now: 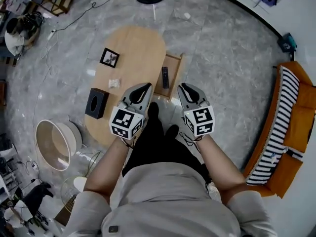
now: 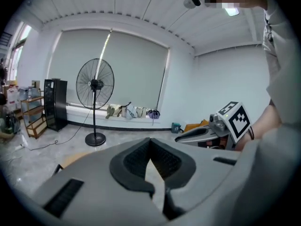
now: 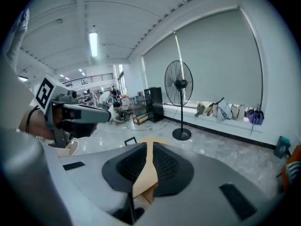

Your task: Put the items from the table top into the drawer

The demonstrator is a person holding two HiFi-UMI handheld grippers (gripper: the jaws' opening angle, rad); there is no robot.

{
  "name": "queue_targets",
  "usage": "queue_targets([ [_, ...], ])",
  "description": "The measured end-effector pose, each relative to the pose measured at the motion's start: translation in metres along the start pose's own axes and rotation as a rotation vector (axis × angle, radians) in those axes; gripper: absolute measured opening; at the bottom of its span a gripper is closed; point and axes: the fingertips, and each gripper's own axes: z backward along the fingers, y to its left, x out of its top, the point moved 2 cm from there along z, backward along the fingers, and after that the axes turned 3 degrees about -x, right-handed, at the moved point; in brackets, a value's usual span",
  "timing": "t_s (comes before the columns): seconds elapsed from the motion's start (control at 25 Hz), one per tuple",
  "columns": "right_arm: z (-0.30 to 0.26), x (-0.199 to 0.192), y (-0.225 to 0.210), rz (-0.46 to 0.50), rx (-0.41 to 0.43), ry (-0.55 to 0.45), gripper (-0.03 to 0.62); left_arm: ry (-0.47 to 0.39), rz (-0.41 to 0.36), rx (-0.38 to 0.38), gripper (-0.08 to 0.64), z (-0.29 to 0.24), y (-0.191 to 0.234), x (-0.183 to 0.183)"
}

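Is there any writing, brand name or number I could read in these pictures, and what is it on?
No text can be read anywhere.
Left marker cube, right marker cube: black-and-white square patterns, not letters.
Remote control in the drawer: button marks too small to read.
White packet on the table: any print too small to read.
Picture frame, black tissue box: no lettering visible.

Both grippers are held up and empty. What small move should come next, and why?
Probably lower the left gripper toward the tissue box, opening its shut jaws on the way. Three items lie on the table: the box, a frame and a white packet. The drawer stands open with a remote inside.
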Motion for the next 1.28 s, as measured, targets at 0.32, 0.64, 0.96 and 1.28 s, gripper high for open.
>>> queue_targets([
  [0.32, 0.124, 0.084, 0.037, 0.106, 0.052, -0.19, 0.035, -0.115, -0.089, 0.002, 0.009, 0.07, -0.082, 0.08],
  [0.64, 0.209, 0.108, 0.075, 0.198, 0.104, -0.31, 0.029, -0.171, -0.174, 0.013, 0.009, 0.126, -0.141, 0.101],
  [0.96, 0.231, 0.118, 0.096, 0.235, 0.143, -0.34, 0.029, -0.204, -0.175, 0.044, 0.009, 0.154, -0.161, 0.103],
  [1.28, 0.221, 0.136, 0.126, 0.272, 0.233, -0.344, 0.029, -0.229, -0.158, 0.119, 0.009, 0.184, -0.148, 0.109],
])
